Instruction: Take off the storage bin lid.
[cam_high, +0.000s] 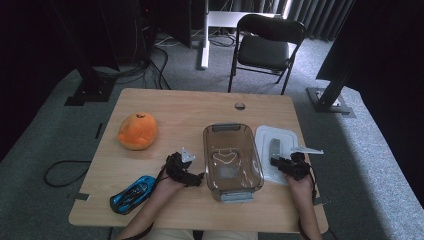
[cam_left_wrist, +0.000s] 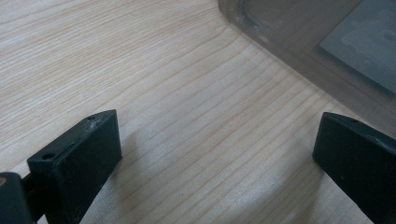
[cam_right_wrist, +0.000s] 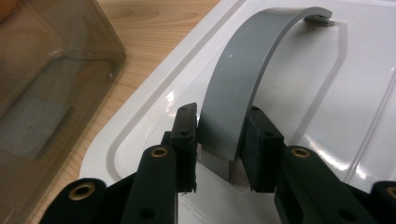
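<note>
A white lid (cam_high: 272, 134) lies flat on the table, to the right of a clear smoky plastic box (cam_high: 207, 150). An arched grey handle (cam_right_wrist: 247, 79) rises from the lid (cam_right_wrist: 336, 93). My right gripper (cam_right_wrist: 221, 140) is shut on the near end of that handle, with a pad pressed against each side. In the high view the right gripper (cam_high: 276, 161) sits over the lid's near edge. My left gripper (cam_high: 199, 177) rests by the box's left near corner. Its jaws stand wide open (cam_left_wrist: 217, 144) over bare wood, and the box wall (cam_left_wrist: 303, 46) lies just beyond them.
An orange plush fruit (cam_high: 137, 131) sits at the table's left. A blue toy car (cam_high: 132, 194) lies near the front left edge. A small round grommet (cam_high: 240, 105) marks the far edge. A black chair (cam_high: 265, 47) stands beyond the table.
</note>
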